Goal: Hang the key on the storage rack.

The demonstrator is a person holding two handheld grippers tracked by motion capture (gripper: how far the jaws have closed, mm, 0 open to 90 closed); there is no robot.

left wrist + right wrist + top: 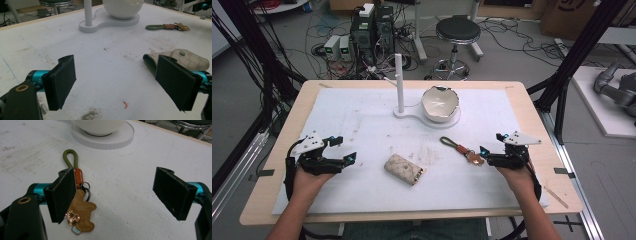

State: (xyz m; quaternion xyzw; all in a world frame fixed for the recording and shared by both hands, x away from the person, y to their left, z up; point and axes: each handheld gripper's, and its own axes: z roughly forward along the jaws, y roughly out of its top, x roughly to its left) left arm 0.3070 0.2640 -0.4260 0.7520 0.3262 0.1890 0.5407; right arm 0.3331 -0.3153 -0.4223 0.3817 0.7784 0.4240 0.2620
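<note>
On the white mat (362, 115) that covers the wooden table (532, 115), a keychain (462, 148) lies just beside the right gripper (491, 151), whose jaws stand wide apart with nothing between them. The keychain has an olive-green cord loop (70, 158) at its far end, an orange clasp (78, 176), dark metal rings and a tan stitched leather charm (83, 213) shaped like a small animal, with a coppery disc and a pale blue tag under it. In the right gripper view the charm lies close by that gripper's left-hand jaw, which covers part of it; whether they touch I cannot tell.

Near the middle of the mat lies a beige patterned key pouch (404, 169) with a snap button on its flap and a dark green lining at its open end; what is inside cannot be made out. The left gripper (343, 151) rests to the left of it, jaws likewise wide open and gripping nothing; in its own view one jaw hides part of the pouch.

Farther back stands a white bowl (439, 104) with a chipped, jagged rim on a white stand (412, 114) with an upright post (399, 80). Its inside looks bare in the high view. Both gripper views cut off the bowl's top.
</note>
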